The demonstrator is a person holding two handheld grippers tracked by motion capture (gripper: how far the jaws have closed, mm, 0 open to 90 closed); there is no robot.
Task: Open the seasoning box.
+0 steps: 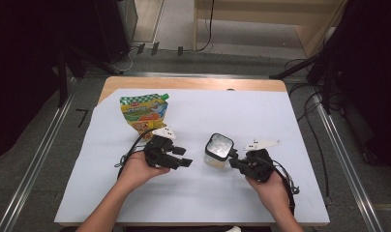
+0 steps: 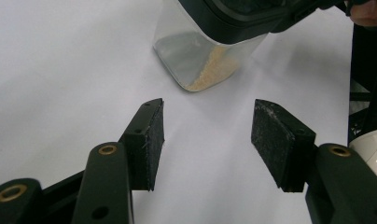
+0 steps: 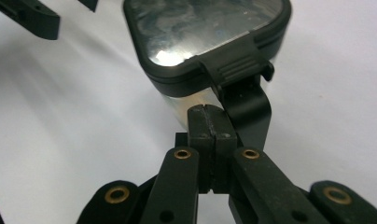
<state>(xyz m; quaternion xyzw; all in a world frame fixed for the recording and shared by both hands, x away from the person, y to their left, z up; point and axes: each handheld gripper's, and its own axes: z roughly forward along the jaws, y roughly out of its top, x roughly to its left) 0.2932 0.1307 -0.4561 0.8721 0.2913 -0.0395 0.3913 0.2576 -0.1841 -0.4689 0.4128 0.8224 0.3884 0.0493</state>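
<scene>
Near the table's middle stands a clear lidded container (image 1: 218, 151), nearly empty, so probably light, rigid and slick-walled. Left gripper (image 2: 206, 135) gapes empty; right gripper (image 3: 209, 126), clenched, touches its latch (image 3: 238, 63).

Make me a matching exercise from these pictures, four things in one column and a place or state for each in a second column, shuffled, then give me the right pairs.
Things:
1. left gripper
2. right gripper
3. container
4. pouch

Places or states:
A. lies on the table's far left, behind a hand
B. jaws shut, pads together, just under the lid's latch
C. jaws apart, nothing between them
D. clear, with a black lid and pale grains at the bottom

Pairs: 1-C, 2-B, 3-D, 4-A
</scene>
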